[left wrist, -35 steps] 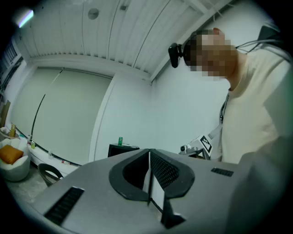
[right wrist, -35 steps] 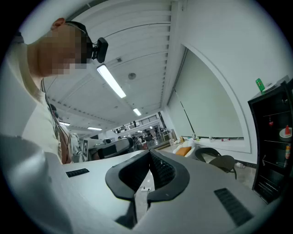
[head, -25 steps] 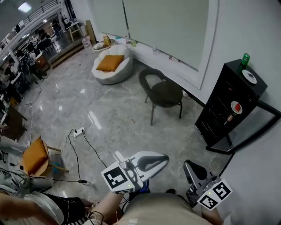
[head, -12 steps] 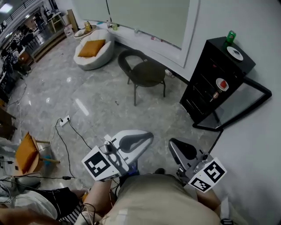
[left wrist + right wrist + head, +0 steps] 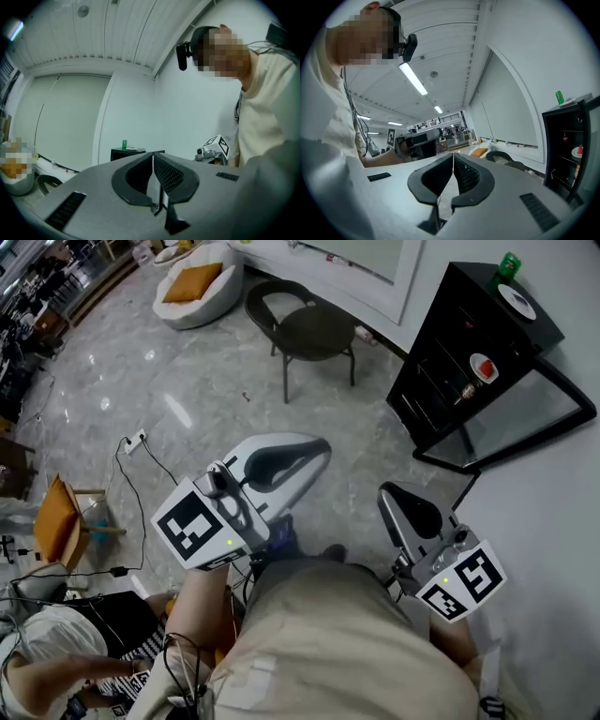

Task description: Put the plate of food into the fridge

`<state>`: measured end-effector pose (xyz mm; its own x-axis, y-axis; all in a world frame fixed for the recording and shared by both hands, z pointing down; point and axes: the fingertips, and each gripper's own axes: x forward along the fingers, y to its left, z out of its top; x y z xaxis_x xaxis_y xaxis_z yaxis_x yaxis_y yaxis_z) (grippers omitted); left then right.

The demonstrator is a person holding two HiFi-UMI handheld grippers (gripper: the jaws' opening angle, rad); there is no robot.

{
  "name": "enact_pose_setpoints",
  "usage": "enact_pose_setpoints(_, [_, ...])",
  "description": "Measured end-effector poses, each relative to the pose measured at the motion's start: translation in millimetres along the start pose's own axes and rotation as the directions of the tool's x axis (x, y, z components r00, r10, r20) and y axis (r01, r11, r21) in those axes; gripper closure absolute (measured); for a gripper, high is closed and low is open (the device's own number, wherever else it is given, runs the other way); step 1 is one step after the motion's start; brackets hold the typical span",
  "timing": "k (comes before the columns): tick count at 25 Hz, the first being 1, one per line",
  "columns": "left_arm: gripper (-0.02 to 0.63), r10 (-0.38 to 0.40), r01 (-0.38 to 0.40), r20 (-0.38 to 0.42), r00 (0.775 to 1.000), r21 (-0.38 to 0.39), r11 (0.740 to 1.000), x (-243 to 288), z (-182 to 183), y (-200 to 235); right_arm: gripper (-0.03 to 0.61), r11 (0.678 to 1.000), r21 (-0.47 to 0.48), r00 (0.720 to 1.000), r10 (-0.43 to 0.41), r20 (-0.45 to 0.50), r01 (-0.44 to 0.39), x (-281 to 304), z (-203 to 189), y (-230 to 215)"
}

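Bright room with a polished grey stone floor (image 5: 187, 381)

A dark round-backed chair (image 5: 314, 329) stands near the white-framed window panel (image 5: 375, 263). A white beanbag (image 5: 202, 298) with an orange cushion (image 5: 194, 279) sits further along that wall. A power strip (image 5: 134, 441) and cables lie on the floor near an orange-seated wooden chair (image 5: 58, 531). A strip light (image 5: 414, 78) glows on the white ceiling.

Cream shirt, pale grey tongs, chequered marker cubes

A plain cream shirt (image 5: 328, 643); a black head camera (image 5: 184, 48) on a band; thin black cables (image 5: 348, 101) down the chest. The left tongs (image 5: 324, 447) and right tongs (image 5: 385, 491) have smooth grey shells, dark ribbed pads (image 5: 168, 176) and black-and-white marker cubes (image 5: 192, 529).
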<state>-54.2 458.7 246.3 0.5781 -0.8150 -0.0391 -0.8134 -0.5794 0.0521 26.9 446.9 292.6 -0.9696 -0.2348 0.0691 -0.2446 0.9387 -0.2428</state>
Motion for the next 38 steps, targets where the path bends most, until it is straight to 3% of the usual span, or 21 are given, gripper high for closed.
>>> enact_pose_setpoints(10, [0.595, -0.033, 0.033, 0.008, 0.999, -0.014, 0.999, 22, -12, -3, 0.557, 0.999, 0.038, 1.000, -0.016, -0.019, 0.017, -14, -12, -17])
enact_pose_setpoints(16, [0.595, -0.048, 0.048, 0.013, 0.999, -0.026, 0.998, 22, -18, 19, 0.557, 0.998, 0.042, 0.998, -0.035, -0.059, 0.037, 3, -18, -24])
enact_pose_setpoints(20, [0.595, -0.037, 0.037, 0.000, 0.999, -0.051, 0.998, 14, -27, 45, 0.557, 0.999, 0.037, 0.994, -0.017, -0.104, 0.021, 31, -19, -29])
enact_pose_setpoints(26, [0.595, 0.007, -0.003, 0.039, 0.999, -0.097, 0.995, -5, -32, 99, 0.557, 0.999, 0.026, 0.985, 0.024, -0.169, -0.020, 87, -20, -39])
enact_pose_setpoints(38, [0.595, 0.060, -0.049, 0.093, 0.994, -0.111, 0.993, -46, -30, 196, 0.557, 0.996, -0.022, 0.971, 0.083, -0.224, -0.091, 199, -8, -43])
